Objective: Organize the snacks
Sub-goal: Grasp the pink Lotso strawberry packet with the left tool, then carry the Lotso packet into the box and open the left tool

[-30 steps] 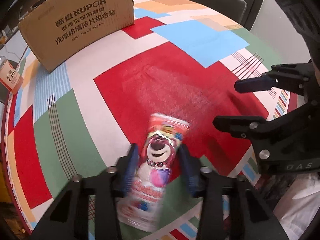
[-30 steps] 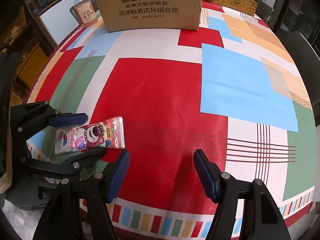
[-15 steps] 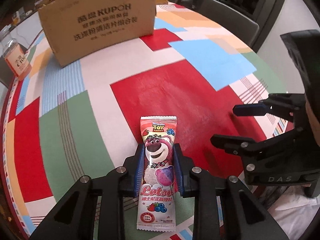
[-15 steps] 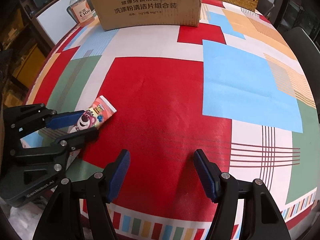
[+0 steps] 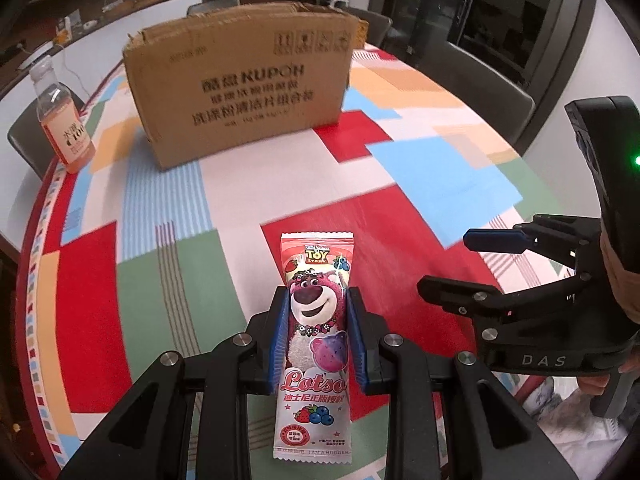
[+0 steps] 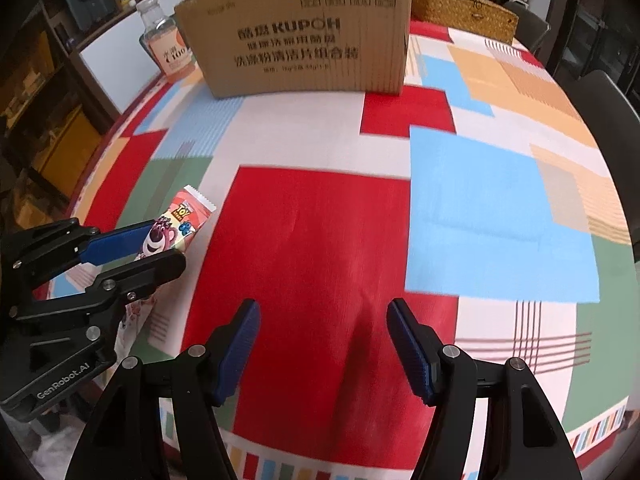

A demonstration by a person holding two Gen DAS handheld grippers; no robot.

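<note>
My left gripper (image 5: 316,300) is shut on a pink Lotso snack packet (image 5: 314,320) and holds it above the near part of the table, pointing toward the cardboard box (image 5: 240,88). The packet (image 6: 176,226) and the left gripper (image 6: 156,246) also show at the left of the right wrist view. My right gripper (image 6: 322,320) is open and empty over the red patch near the table's front edge; it also shows at the right of the left wrist view (image 5: 444,260). The box (image 6: 304,44) stands at the far side; its inside is hidden.
A bottle of orange drink (image 5: 64,120) stands left of the box, near the table's edge. A woven basket (image 6: 460,14) sits behind the box to the right. The table has a colourful patchwork cloth (image 6: 480,208). Dark chairs (image 5: 492,92) surround it.
My left gripper has closed on the snack packet and lifted it, moving toward the box. The right gripper has stayed open and moved a little forward.
</note>
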